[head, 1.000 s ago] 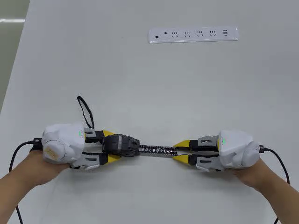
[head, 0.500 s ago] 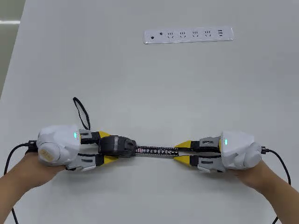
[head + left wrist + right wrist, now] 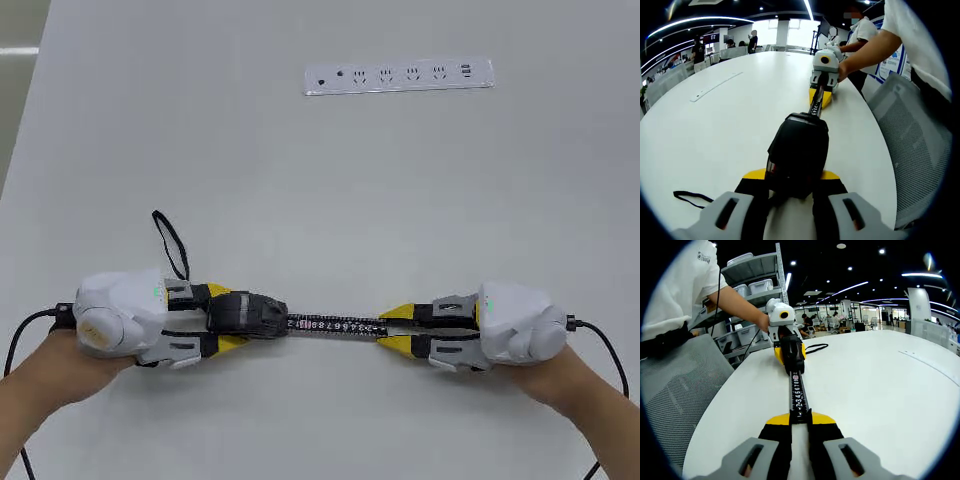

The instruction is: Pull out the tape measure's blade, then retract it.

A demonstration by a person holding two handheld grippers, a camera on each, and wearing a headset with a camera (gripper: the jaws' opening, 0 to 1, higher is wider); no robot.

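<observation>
The left hand-held gripper (image 3: 232, 317) is clamped on the black, boxy plastic tape measure case (image 3: 250, 313), held low at the near side of the white surface (image 3: 300, 180). Whether the case rests on the surface I cannot tell. Its black wrist loop (image 3: 168, 238) trails behind. The right hand-held gripper (image 3: 391, 328) pinches the free end of the dark, number-printed steel blade (image 3: 335, 324) between nearly closed yellow-tipped jaws, well apart from the case. Compared with a second ago, the gap between the two has widened and more printed blade shows, beyond what the headset's own shift explains. The blade runs straight between them. I judge the pull-out is under way, with the retraction not yet begun. The white power strip (image 3: 398, 76) lies far across, uninvolved.
</observation>
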